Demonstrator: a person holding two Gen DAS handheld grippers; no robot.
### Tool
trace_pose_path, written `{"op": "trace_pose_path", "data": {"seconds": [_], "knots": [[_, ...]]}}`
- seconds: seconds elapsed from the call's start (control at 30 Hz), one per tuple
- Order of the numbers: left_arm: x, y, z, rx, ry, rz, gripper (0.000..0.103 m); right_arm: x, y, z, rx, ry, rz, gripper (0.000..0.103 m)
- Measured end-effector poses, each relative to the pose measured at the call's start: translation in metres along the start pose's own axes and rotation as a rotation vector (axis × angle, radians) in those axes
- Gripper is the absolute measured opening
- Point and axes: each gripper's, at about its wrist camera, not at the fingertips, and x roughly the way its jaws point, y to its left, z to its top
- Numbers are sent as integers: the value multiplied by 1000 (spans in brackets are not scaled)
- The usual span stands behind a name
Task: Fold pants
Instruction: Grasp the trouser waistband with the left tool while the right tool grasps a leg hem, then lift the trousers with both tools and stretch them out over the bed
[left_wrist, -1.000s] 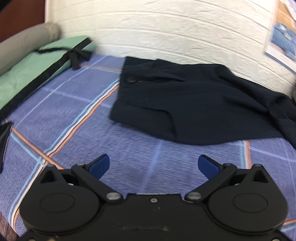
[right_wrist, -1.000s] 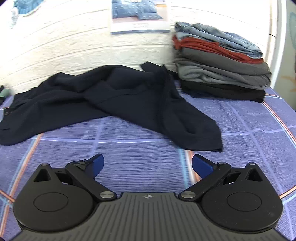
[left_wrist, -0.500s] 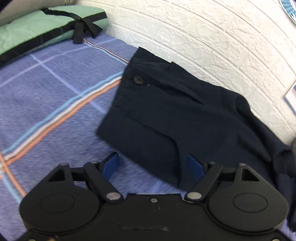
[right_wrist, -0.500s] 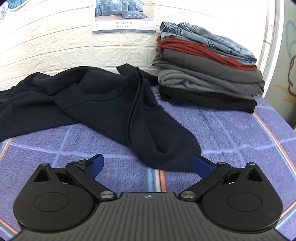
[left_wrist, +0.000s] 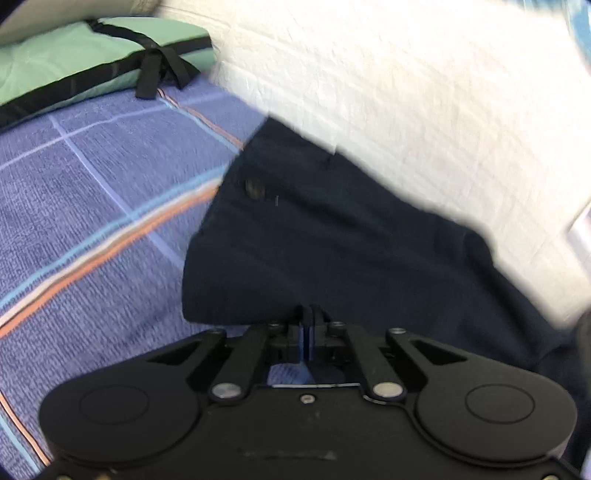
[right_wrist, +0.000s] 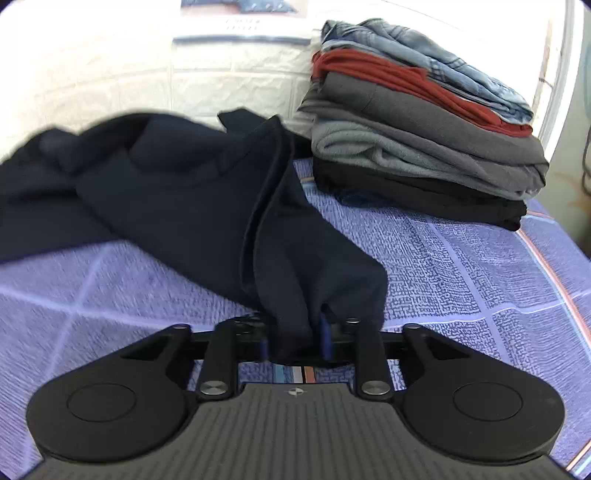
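Note:
Dark navy pants (left_wrist: 332, 240) lie crumpled on a blue plaid bedspread (left_wrist: 92, 206), waist end with a brown button (left_wrist: 254, 187) toward the left. My left gripper (left_wrist: 308, 334) is shut on the near edge of the waist end. In the right wrist view the leg end of the pants (right_wrist: 258, 221) runs toward me, and my right gripper (right_wrist: 295, 341) is shut on the bunched hem, cloth filling the gap between its blue pads.
A stack of folded clothes (right_wrist: 417, 122) stands at the back right against the white brick wall (left_wrist: 406, 92). A green pillow with black trim (left_wrist: 85, 66) lies at the far left. The bedspread (right_wrist: 480, 277) is bare in front of the stack.
Both grippers moved forward onto the pants and went from open to shut, the left on the waist edge, the right on the leg hem.

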Motion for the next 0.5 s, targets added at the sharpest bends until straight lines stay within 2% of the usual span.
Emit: {"op": "trace_pose_path", "data": {"seconds": [0.1,0.23,0.37,0.5], "knots": [[-31,8,20,-21,-84,-7,2,-20,-3,8,-27,-59,-5,25],[-70,28,52,-66,-125,-23,2,-54,-18,24,-8,-126,8,23],[-117,51,78,-45,-199,24,2,-94,-44,35,46,-178,6,23],[-154,83,94,-58,-234,61,2,-129,-63,26,88,-177,10,22]]}}
